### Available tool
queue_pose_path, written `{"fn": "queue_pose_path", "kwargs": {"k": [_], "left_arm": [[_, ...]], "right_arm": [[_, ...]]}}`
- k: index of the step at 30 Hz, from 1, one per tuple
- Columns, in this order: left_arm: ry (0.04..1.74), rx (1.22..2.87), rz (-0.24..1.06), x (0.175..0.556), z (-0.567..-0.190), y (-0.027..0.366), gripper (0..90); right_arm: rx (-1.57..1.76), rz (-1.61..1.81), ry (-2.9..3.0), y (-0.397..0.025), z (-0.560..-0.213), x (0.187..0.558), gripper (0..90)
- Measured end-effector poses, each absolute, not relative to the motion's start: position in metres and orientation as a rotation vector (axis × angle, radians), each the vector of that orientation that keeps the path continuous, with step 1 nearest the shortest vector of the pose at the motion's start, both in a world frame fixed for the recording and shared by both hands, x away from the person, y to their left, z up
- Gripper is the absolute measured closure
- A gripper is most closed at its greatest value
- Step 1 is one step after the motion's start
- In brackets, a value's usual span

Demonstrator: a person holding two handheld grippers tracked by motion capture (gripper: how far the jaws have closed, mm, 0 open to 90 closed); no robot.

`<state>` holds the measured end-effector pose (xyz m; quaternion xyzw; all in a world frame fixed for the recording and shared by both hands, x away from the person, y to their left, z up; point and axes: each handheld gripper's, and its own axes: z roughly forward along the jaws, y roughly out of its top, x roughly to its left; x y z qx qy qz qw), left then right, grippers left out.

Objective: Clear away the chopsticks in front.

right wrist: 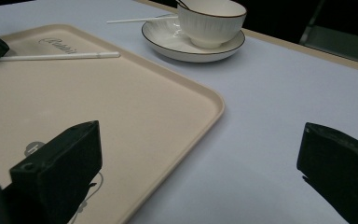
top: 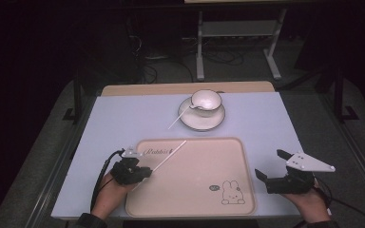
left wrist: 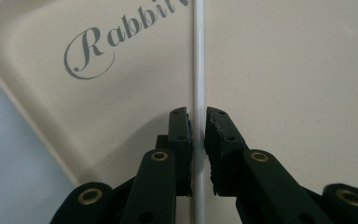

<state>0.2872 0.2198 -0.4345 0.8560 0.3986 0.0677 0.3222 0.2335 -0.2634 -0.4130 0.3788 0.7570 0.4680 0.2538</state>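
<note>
Left gripper pinched the white stick over the tray's near-left part. Right gripper waited spread, near right. Carrying step, likely; next move calls for lowering and letting go gently.

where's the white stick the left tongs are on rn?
High view: the white stick lies over the tray's left half, near the "Rabbit" lettering, its near end clamped in the left tongs.
</note>
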Motion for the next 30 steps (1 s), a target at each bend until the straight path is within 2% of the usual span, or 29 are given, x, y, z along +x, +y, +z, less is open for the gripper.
{"fn": "queue_pose_path", "kwargs": {"k": [2, 4, 9, 14, 16, 30], "left_arm": [[1.050, 2.243, 0.173, 0.287, -0.435, 0.220, 78.7], [1.058, 2.241, 0.176, 0.288, -0.434, 0.220, 73.4], [1.014, 2.229, 0.198, 0.298, -0.426, 0.219, 44.7], [0.986, 2.199, 0.250, 0.313, -0.416, 0.213, 24.2], [0.981, 2.203, 0.229, 0.322, -0.414, 0.210, 18.0], [0.899, 2.184, 0.231, 0.388, -0.389, 0.177, 16.2]], "right_arm": [[1.028, 1.272, 2.056, -0.263, -0.413, 0.233, 0.0], [1.030, 1.272, 2.056, -0.263, -0.413, 0.233, 0.0], [1.029, 1.274, 2.057, -0.263, -0.413, 0.233, 0.0], [1.031, 1.277, 2.057, -0.263, -0.413, 0.233, 0.0], [1.033, 1.275, 2.059, -0.263, -0.413, 0.234, 0.0], [1.037, 1.279, 2.056, -0.264, -0.414, 0.234, 0.0]]}}
